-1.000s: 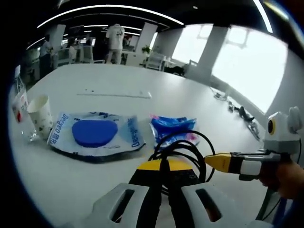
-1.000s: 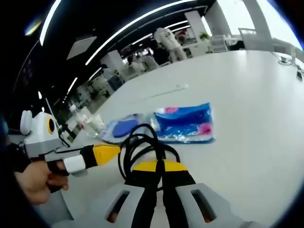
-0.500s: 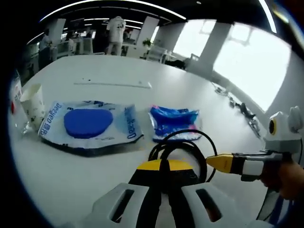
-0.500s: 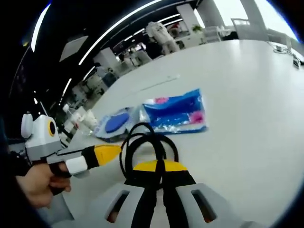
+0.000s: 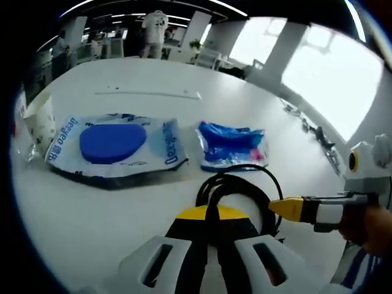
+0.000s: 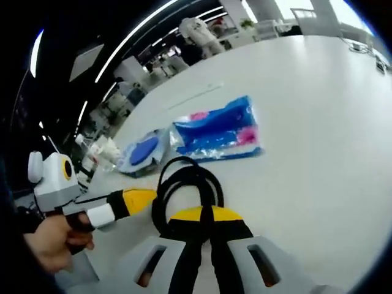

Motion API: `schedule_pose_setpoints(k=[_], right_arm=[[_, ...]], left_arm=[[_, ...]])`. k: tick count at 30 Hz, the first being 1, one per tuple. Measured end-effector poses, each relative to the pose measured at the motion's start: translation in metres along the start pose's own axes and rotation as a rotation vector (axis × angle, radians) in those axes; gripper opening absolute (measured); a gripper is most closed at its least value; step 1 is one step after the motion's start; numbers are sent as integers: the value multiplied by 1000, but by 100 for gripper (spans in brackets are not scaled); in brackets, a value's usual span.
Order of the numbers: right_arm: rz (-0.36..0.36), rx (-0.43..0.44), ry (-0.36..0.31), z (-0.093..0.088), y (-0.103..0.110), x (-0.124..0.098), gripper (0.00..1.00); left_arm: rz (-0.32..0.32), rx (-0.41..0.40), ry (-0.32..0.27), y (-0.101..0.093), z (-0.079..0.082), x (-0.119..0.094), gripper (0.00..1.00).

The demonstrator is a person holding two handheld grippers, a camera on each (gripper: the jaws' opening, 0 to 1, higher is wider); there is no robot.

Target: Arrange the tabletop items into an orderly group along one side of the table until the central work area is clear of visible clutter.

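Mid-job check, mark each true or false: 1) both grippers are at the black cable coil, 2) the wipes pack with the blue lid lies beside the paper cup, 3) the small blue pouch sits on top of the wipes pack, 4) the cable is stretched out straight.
1) True: left gripper and right gripper meet at the black cable coil.
2) True: wipes pack beside paper cup.
3) False: small blue pouch lies beside it, apart.
4) False: it is looped.

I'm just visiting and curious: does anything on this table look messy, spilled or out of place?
Nothing is spilled or damaged. A coiled black cable lies in the middle of the table, in front of a wipes pack and a blue packet, with a paper cup beside them.
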State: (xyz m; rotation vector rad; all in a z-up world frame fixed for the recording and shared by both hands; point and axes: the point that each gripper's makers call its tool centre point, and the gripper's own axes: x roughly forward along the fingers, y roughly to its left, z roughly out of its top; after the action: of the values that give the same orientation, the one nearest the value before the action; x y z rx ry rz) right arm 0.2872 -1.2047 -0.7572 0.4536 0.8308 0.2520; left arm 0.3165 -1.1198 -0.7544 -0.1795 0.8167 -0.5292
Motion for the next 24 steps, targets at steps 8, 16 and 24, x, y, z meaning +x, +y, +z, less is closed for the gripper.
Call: schedule_pose_setpoints(k=[8,16,24], right_arm=[[-7,-31,-1,-1,3,-2,1],[7,-126,-69,5,15,-2,24],[-61,-225,-145,13,14,-14,35]], left_arm=[[11,-17,-12,1,-2,2,2],[-2,12,-38,-1,3,-1,11],[-8,38,-93,-2,11,-11,30]])
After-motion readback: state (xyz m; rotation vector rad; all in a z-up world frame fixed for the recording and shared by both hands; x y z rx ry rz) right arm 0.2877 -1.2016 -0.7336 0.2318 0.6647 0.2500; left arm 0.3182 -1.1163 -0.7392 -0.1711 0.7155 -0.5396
